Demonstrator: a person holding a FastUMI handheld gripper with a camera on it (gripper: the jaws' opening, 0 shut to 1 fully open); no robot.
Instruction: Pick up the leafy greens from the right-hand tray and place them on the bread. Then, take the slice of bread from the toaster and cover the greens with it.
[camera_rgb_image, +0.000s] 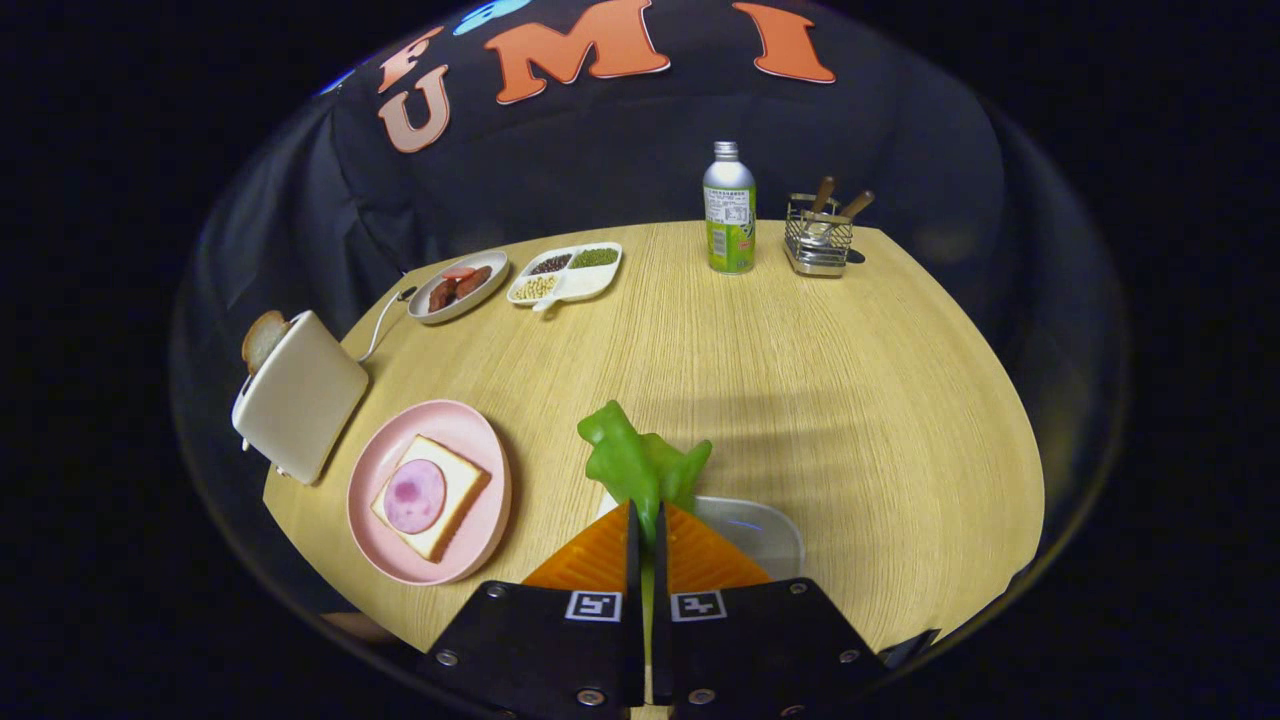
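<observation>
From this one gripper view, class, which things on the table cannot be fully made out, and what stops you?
- White tray: near part hidden behind the gripper, shut on the leafy greens.
- Toaster bread: lower part inside the toaster.
- Divided dish contents: too small to identify.
- Utensils in the wire caddy: heads hidden in the caddy.

Wood-grain table (800, 380) (matt); metal bottle (729, 208).

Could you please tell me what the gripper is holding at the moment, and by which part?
The gripper is shut on the leafy greens, pinching their lower end, with the leaves sticking out ahead of the fingers.
</observation>
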